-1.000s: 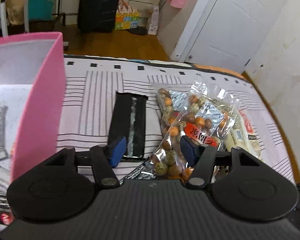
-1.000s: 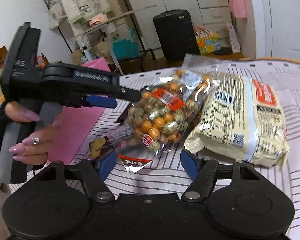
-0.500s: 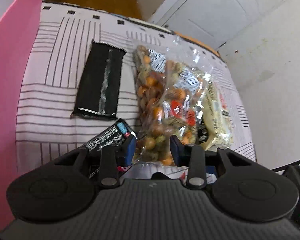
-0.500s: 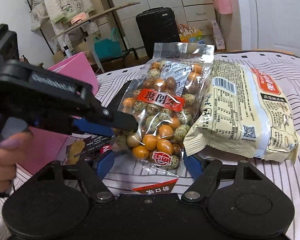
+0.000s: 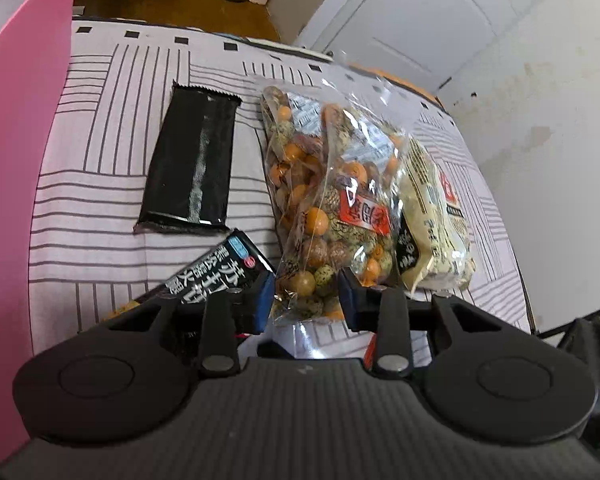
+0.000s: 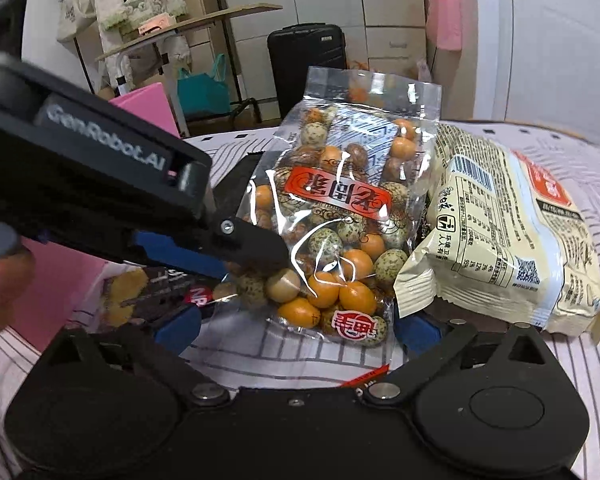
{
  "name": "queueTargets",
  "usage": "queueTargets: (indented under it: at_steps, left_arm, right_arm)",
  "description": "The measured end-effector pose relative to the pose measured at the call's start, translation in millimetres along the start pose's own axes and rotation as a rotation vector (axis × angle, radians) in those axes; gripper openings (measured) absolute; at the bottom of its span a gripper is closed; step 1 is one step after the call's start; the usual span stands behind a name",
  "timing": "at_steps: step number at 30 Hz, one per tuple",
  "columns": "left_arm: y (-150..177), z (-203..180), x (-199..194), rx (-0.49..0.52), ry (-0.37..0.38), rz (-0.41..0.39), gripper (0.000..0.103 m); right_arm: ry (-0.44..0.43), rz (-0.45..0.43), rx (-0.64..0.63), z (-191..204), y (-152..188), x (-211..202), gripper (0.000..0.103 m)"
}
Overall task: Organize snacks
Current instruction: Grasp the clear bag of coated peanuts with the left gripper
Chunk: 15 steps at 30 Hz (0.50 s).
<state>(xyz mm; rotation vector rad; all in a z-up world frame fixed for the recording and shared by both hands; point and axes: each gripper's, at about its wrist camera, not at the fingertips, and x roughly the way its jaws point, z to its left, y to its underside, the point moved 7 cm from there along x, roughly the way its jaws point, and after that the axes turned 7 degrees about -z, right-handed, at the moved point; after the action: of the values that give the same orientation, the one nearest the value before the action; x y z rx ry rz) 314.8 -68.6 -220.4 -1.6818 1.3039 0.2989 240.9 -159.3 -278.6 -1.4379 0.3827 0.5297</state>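
Left tongs (image 5: 306, 294) just clamped nut bag (image 6: 336, 220), now upright, seal topmost; right tongs (image 6: 296, 330) spread apart.

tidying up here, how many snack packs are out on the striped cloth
4: a clear bag of coated nuts in the middle, a cream noodle pack beside it near the wall, a black wrapper towards the pink box, and a dark sausage pack nearest. Others may be hidden.
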Motion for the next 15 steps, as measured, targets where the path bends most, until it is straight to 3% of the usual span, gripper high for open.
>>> queueTargets:
  at_steps: [6, 9, 12, 15]
  left_arm:
    - [13.5, -6.5, -3.0, 0.064, 0.019, 0.011, 0.032]
    - [7.5, -10.4, -6.4, 0.109, -0.049, -0.07, 0.043]
    - [1.3, -16.7, -9.7, 0.18, -0.1, -0.161, 0.043]
    - [7.2, -14.0, -0.2, 0.132, -0.059, -0.127, 0.037]
  right_arm:
    - [0.011, 0.018, 0.007, -14.1, -1.4, -1.6, 0.103]
    - [-0.026, 0.027, 0.029, -22.2, -4.2, -4.9, 0.103]
    - [-0.051, 0.034, 0.028, -26.2, -5.5, -3.9, 0.103]
    - [-0.042, 0.024, 0.004, -23.7, -4.3, -0.3, 0.103]
